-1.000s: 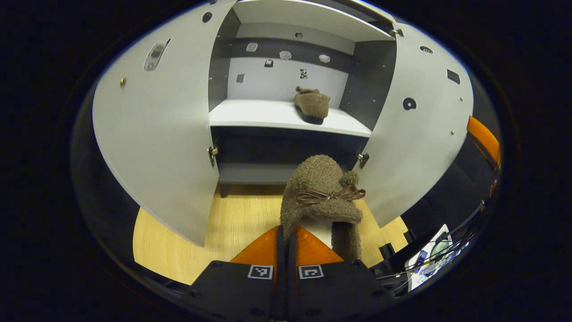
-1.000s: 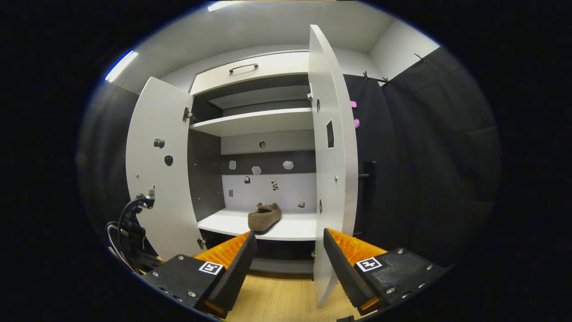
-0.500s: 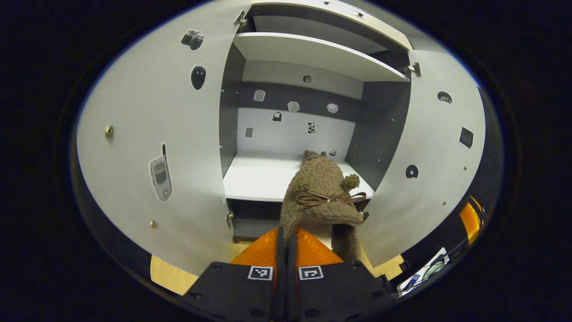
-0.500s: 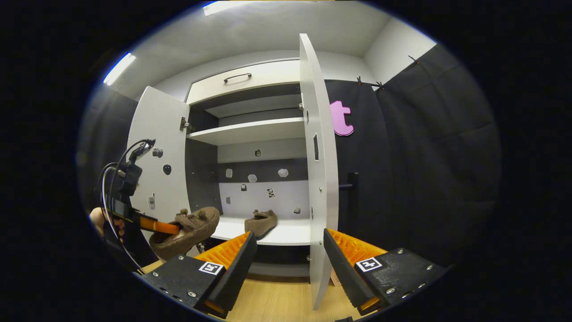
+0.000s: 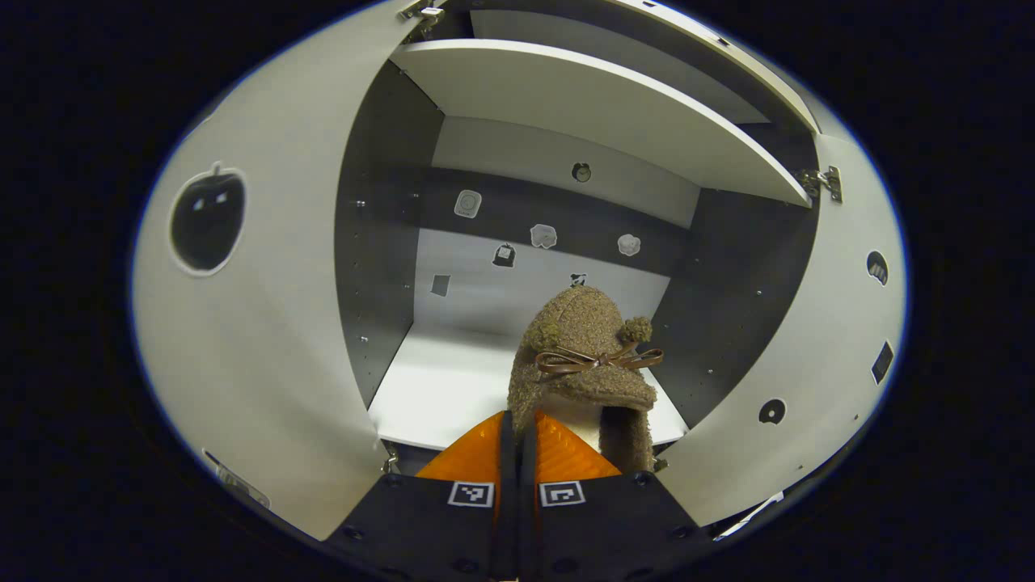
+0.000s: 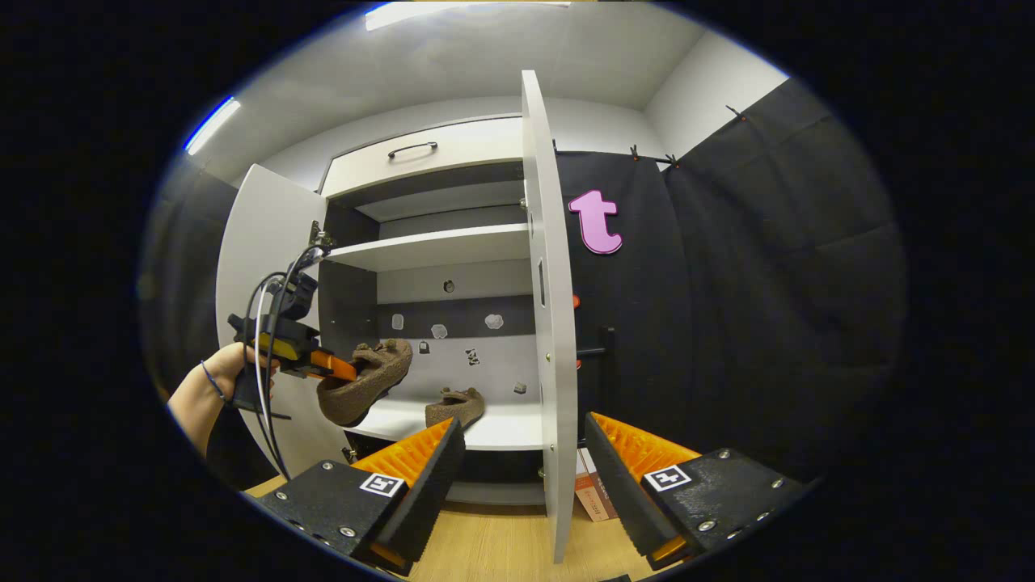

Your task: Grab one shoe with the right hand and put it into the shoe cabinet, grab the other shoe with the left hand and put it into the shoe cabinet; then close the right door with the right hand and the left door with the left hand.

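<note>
1. The left gripper (image 5: pixel 517 436) has carried the second shoe (image 5: pixel 584 356) up and forward. A second ago it was low over the wooden floor; now it is right at the mouth of the shoe cabinet (image 5: pixel 380 242)
2. The orange fingers are pressed together on the shoe's back edge, so the toe and its little bow point into the cabinet
3. In the right gripper view, a hand (image 6: pixel 212 388) holds that left gripper (image 6: pixel 323 370), and the shoe (image 6: pixel 365 388) hangs in the air just above the front of the white shelf (image 6: pixel 509 424). It is not down yet
4. The first shoe (image 6: pixel 454 404) already sits on that shelf, a bit to the right of the one in the air
5. The right gripper (image 6: pixel 521 477) has stayed spread wide and holds nothing. It waits low, just beside the right door (image 6: pixel 546 323)
6. I think the shoe part is almost done. The second shoe must go on the bare part of the shelf next to the first. Both doors are wide open, the left door (image 5: pixel 259 323) too, so they come after
</note>
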The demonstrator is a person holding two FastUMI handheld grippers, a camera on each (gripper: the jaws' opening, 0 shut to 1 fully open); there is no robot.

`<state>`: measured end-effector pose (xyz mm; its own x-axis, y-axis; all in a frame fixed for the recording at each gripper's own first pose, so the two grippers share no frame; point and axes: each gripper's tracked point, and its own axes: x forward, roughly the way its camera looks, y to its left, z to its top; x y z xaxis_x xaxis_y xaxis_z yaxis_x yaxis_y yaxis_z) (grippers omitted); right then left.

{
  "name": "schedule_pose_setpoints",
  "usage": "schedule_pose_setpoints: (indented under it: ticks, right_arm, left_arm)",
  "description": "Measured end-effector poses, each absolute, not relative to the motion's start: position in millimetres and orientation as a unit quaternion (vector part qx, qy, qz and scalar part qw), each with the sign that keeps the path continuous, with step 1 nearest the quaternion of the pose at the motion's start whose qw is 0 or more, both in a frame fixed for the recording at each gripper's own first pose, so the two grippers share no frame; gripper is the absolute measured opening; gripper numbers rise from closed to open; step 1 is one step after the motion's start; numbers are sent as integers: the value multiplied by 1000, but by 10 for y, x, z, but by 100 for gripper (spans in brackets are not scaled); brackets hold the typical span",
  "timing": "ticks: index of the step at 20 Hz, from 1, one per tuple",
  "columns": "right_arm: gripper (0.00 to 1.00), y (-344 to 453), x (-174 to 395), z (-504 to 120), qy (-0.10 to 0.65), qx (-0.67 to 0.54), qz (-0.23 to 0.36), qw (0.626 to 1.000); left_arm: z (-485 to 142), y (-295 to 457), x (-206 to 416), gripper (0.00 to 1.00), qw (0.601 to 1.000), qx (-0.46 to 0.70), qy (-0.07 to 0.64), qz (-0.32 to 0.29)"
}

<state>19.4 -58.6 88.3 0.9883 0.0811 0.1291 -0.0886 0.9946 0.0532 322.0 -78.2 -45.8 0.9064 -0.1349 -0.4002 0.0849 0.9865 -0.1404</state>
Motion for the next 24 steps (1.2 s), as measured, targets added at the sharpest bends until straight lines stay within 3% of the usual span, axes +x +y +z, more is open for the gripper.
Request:
schedule_pose_setpoints:
  ticks: [6, 19, 21, 22, 23, 24]
  right_arm:
    - [92, -715, 211, 897, -63, 27, 13, 998]
    - [92, -908, 100, 796, -55, 32, -40, 997]
    - [92, -950, 89, 759, -51, 34, -46, 997]
    - [92, -956, 84, 744, -48, 35, -48, 997]
    - [92, -959, 77, 726, -47, 37, -48, 997]
    - [92, -966, 81, 712, -45, 38, -48, 997]
  left_arm:
    - [-678, -753, 4004, 7, 970, -62, 229, -48]
    - [-1678, -689, 4532, 7, 943, -82, 323, -15]
    - [-1716, -677, 4542, 10, 942, -81, 326, -11]
    - [-1715, -679, 4531, 19, 941, -82, 328, -11]
    - [-1684, -671, 4521, 19, 943, -79, 324, -10]
    - [-1638, -660, 4528, 26, 946, -74, 315, -9]
